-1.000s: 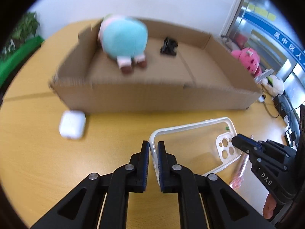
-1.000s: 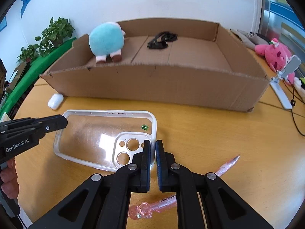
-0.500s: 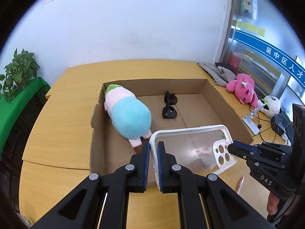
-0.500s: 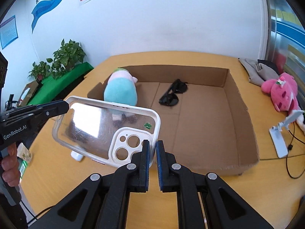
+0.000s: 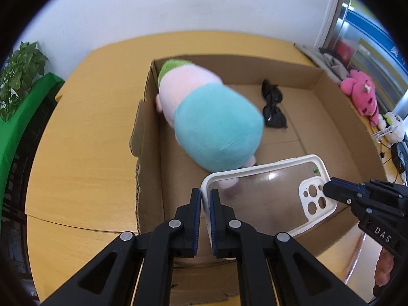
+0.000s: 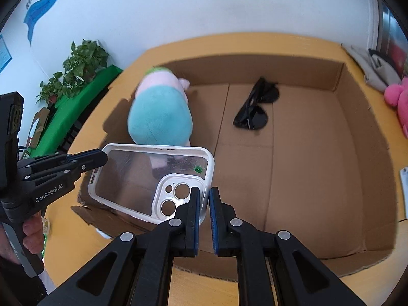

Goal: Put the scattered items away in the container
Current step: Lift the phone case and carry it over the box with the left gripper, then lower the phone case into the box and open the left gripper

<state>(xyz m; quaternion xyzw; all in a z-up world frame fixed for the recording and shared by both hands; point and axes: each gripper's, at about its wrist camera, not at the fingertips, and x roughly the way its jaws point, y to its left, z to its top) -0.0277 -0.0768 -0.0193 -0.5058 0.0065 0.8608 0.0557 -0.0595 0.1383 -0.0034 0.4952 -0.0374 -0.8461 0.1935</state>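
**Item: clear phone case, carried over the box**

Left wrist view: left gripper (image 5: 205,201) clamped on the plain end rim of the phone case (image 5: 267,193), which hangs above the near corner of the cardboard box (image 5: 318,76). Plush toy (image 5: 211,125) and sunglasses (image 5: 272,107) lie inside.

Right wrist view: right gripper (image 6: 202,201) pinches the rim at the camera-cutout end of the phone case (image 6: 153,178). Judged light, thin, flexible and slick; best taken by the thicker white rim, not the clear panel.
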